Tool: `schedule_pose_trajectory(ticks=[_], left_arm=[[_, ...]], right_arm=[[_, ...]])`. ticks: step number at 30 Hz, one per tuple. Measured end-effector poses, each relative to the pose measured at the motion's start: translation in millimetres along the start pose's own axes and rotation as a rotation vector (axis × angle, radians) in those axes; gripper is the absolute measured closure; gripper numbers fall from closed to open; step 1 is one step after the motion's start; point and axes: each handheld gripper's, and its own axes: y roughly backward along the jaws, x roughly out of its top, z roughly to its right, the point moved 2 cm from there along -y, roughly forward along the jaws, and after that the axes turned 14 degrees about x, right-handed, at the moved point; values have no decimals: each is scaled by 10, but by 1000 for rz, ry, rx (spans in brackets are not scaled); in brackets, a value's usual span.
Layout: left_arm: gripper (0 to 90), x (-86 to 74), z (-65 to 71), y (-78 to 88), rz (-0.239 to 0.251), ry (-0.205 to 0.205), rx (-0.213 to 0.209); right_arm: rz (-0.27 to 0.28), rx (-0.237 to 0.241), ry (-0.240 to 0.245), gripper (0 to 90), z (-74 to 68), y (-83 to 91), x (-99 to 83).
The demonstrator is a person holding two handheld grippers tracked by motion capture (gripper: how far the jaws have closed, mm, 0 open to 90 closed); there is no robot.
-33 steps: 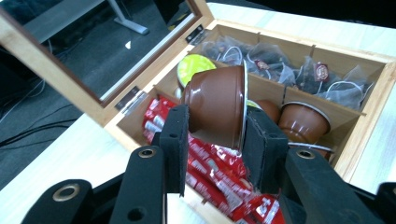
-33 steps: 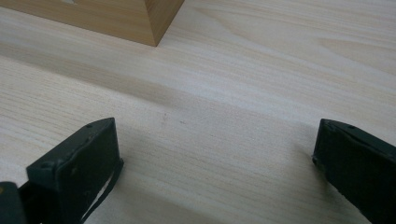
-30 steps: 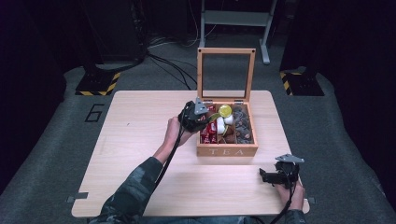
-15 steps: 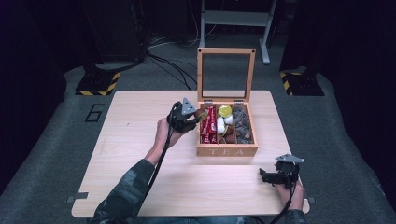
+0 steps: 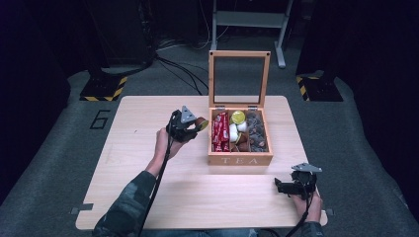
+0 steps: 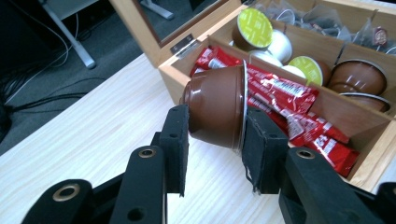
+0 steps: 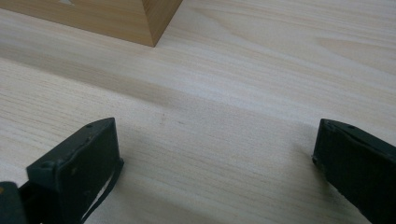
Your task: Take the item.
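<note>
My left gripper (image 6: 212,135) is shut on a brown coffee capsule (image 6: 217,109), held on its side just left of the open wooden tea box (image 5: 240,159). From above, the left gripper (image 5: 190,129) hangs over the table beside the box's left wall. The box holds red sachets (image 6: 280,98), green-lidded and white capsules (image 6: 254,25), brown capsules (image 6: 357,77) and tea bags. My right gripper (image 7: 215,154) stands open low over bare wood, near the table's front right corner (image 5: 284,186).
The box's glass lid (image 5: 239,79) stands upright at the back. The light wooden table (image 5: 138,148) has wide free room left of and in front of the box. Dark floor, cables and a metal stand lie beyond.
My left gripper has drawn leftward out of the box with the brown capsule, and now sits a little lower beside it. The right gripper has stayed where it was.
</note>
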Motion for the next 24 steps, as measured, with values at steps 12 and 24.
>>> schedule_pose_trajectory(ticks=[12, 24], left_arm=[[635, -251, -106, -109, -63, 26, 13], [635, -549, -160, -303, -154, 71, -5]], right_arm=[[0, -1, 0, 0, -1, 0, 0], [1, -3, -2, 0, -1, 0, 0]])
